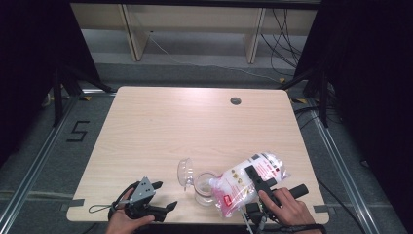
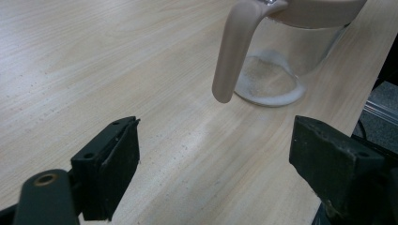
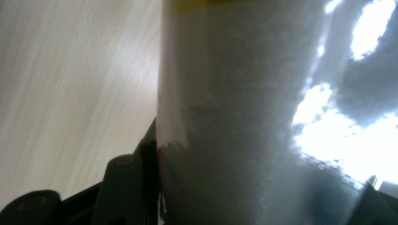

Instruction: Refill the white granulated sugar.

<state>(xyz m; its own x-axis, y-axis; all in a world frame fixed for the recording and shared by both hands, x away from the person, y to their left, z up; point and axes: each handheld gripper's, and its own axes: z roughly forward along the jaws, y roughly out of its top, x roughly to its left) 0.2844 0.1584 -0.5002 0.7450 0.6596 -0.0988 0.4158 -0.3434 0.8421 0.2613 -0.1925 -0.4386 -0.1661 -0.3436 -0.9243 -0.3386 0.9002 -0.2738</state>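
Observation:
A clear glass jug (image 1: 203,189) with a beige handle (image 2: 233,51) stands near the table's front edge, its clear lid (image 1: 184,171) tipped open to the left. A thin layer of white grains (image 2: 267,79) lies on its bottom. My right gripper (image 1: 256,176) is shut on a plastic bag of white grains (image 1: 243,183) with a red label, held slanted with its lower end against the jug's right side. In the right gripper view the bag (image 3: 244,117) sits between the jaws. My left gripper (image 1: 165,195) rests open on the table left of the jug, nothing between its jaws (image 2: 216,126).
The light wooden table (image 1: 160,126) has a round cable hole (image 1: 235,101) at the back right. Its right edge (image 2: 371,70) runs close behind the jug in the left gripper view. Dark curtains and metal floor rails flank the table.

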